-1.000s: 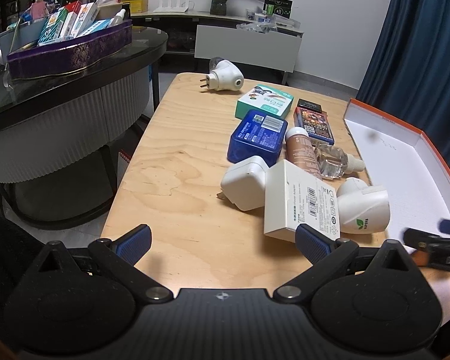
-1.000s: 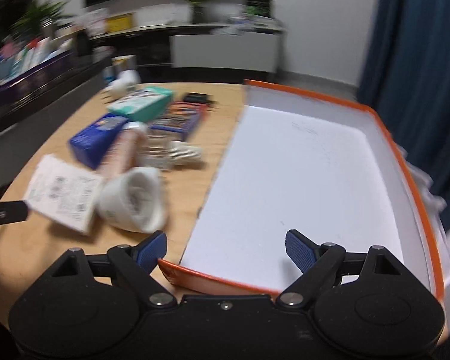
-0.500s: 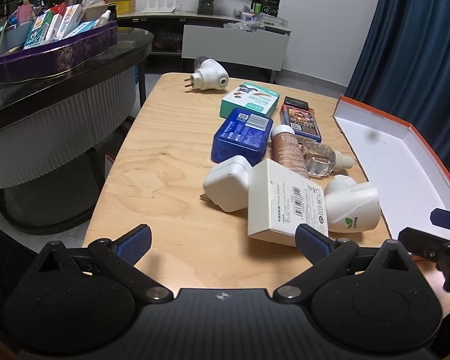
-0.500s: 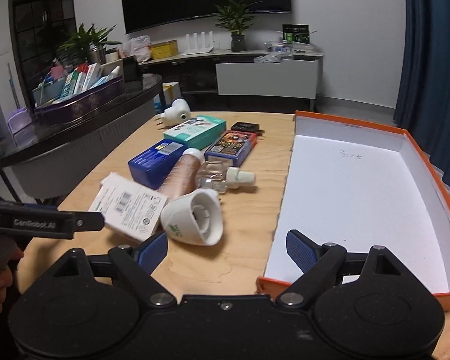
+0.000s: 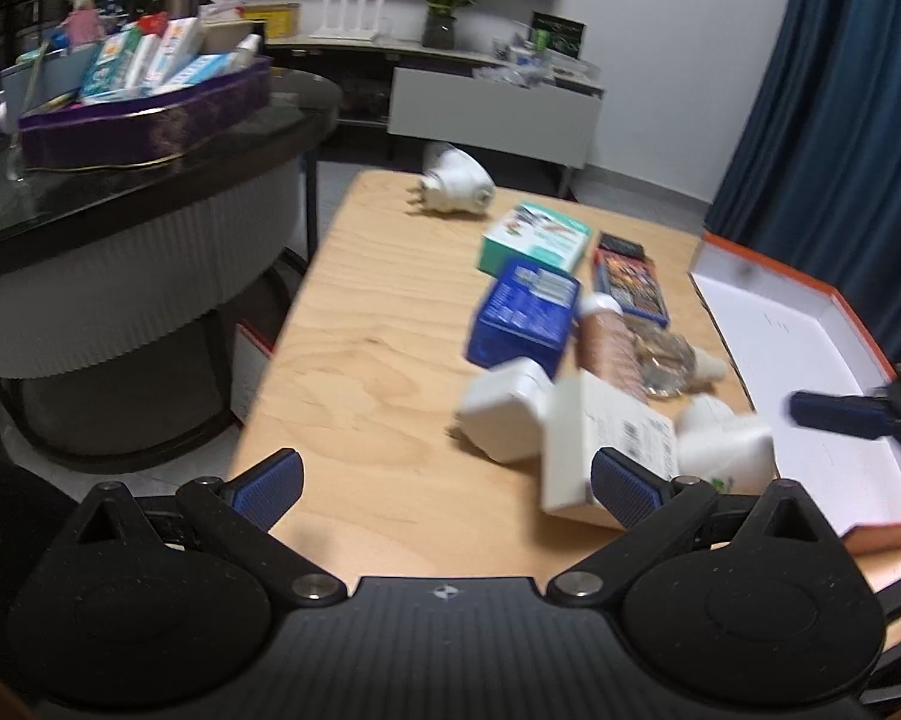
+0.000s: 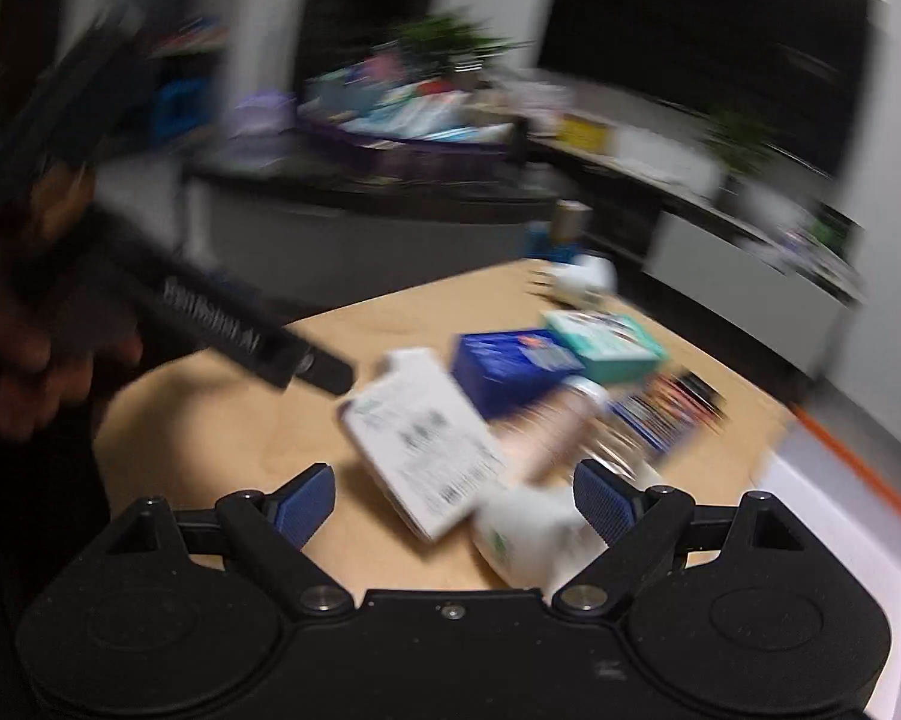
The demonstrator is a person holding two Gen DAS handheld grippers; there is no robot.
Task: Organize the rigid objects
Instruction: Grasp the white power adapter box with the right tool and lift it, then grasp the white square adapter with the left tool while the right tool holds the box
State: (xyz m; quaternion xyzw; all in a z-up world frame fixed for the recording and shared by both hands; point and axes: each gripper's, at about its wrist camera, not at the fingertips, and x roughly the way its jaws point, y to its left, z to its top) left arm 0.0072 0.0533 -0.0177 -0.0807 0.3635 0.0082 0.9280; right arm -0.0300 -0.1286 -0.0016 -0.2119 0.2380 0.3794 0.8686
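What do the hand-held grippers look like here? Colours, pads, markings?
Both look alike. The left hand-held gripper and the right hand-held gripper have matte black speckled bodies, two round housings, angular black finger links with silver pivot screws, and ribbed blue pads. A ridged black plate carries a small diamond logo. From the right wrist view, the left unit's side bears blurred white lettering. No cables or sleeves visible.

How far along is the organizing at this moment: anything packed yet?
Nothing looks done: the orange-rimmed box holds no items in the part that shows. Nothing is in hand: the left gripper and right gripper are both open and empty. Everything is left: the blue box, teal box, white carton, brown bottle and white plug-ins all lie on the wooden table.
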